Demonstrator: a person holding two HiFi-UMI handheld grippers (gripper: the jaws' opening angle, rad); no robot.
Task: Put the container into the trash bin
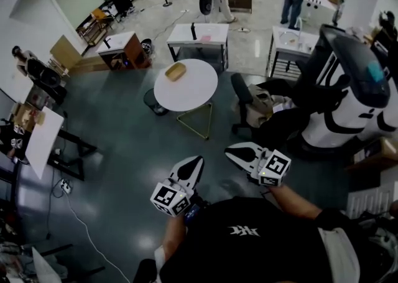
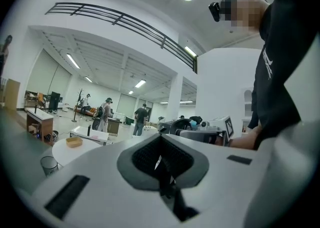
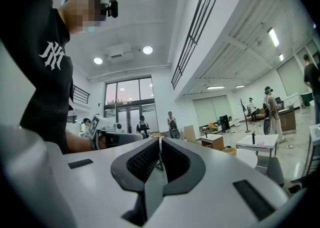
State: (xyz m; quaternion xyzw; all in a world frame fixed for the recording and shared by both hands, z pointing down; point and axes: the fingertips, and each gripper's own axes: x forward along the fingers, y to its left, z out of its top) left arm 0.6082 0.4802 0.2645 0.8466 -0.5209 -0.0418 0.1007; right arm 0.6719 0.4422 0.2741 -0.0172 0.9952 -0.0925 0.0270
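The dark glossy floor (image 1: 124,151) fills most of the head view. In the upper middle of that view stands a round white worktop (image 1: 193,92). Right of it is a black office chair (image 1: 244,102). The dark trash bin (image 1: 151,99) sits on the floor at the worktop's left edge, partly tucked under the rim. I hold both claws level in the lower middle of the frame, well apart from the worktop. My left claw (image 1: 196,162) has its jaws pressed together with nothing between them. My right claw (image 1: 231,150) is closed just the same (only a thin seam shows between its pads) and empty. The tan container (image 1: 175,71) lies on the worktop's upper left part, touched by neither claw.
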